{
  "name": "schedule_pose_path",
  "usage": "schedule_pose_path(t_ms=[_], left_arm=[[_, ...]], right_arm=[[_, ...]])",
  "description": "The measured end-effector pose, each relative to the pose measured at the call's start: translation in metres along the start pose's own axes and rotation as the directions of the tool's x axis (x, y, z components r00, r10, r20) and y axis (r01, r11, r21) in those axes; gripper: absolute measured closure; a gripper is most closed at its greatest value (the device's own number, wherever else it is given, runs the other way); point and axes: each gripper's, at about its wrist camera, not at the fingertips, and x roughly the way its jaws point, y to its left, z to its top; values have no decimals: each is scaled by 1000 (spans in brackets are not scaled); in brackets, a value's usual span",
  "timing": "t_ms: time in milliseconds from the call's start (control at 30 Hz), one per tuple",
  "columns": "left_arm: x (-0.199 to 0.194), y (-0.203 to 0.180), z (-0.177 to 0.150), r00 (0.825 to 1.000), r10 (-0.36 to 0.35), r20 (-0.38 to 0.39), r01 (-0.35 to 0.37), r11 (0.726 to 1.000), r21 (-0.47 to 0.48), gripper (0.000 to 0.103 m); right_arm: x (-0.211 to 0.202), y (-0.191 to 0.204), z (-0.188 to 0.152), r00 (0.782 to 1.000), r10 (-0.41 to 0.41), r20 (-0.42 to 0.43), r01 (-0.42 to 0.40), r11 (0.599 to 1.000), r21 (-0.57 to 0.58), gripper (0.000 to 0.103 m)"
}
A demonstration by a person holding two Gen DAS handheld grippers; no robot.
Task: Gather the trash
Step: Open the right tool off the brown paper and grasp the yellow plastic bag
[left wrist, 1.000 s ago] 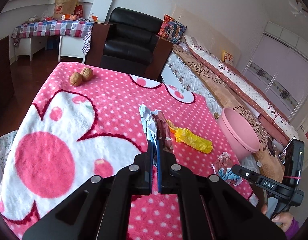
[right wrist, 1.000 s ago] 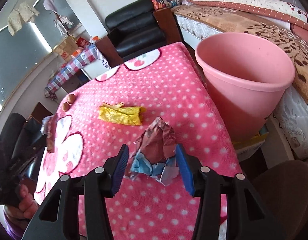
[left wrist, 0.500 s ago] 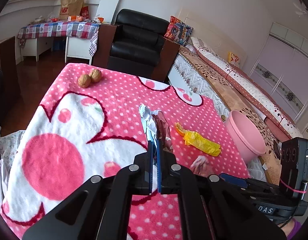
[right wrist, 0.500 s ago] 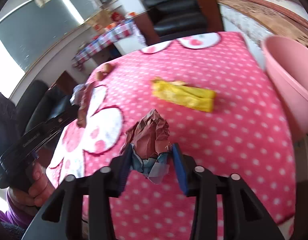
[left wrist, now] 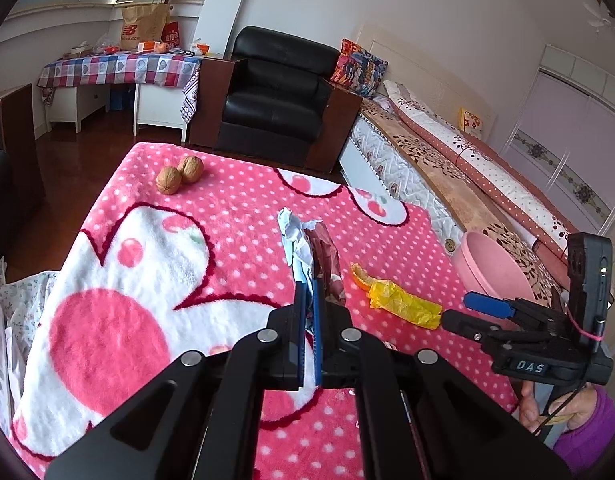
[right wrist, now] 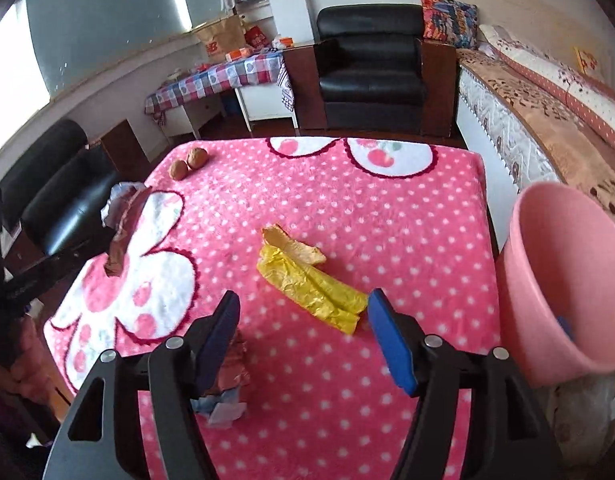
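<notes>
my right gripper [right wrist: 303, 336], jaws just opened wide, faces the yellow wrapper [right wrist: 307, 280] lying diagonally just ahead; left gripper [left wrist: 307, 320] clamps a crumpled wrapper [left wrist: 307, 244].

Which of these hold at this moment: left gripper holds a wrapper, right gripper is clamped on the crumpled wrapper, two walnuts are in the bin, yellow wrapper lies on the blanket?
1. The left gripper is shut on the brown wrapper. True.
2. The right gripper is clamped on the crumpled wrapper. False: its jaws have just opened.
3. The walnuts are in the pink bin. False: on the blanket.
4. The yellow wrapper lies on the blanket. True.
</notes>
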Motion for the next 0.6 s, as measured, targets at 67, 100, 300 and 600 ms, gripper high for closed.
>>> schedule_pose_path(t_ms=[67, 100, 300, 600], left_arm=[[1, -3, 0, 1000, 5, -5, -5, 1000, 6, 101], [2, -4, 0, 1000, 8, -6, -8, 1000, 10, 101], [1, -10, 2, 1000, 23, -5, -23, 1000, 20, 101], [5, -23, 4, 1000, -9, -12, 10, 999, 42, 101]], right_arm=[[15, 4, 4, 999, -6, -36, 4, 998, -66, 33], [22, 5, 5, 999, -6, -49, 2, 995, -96, 33], [52, 2, 8, 996, 10, -86, -21, 991, -134, 33], [42, -15, 1, 994, 35, -107, -35, 999, -1, 89]])
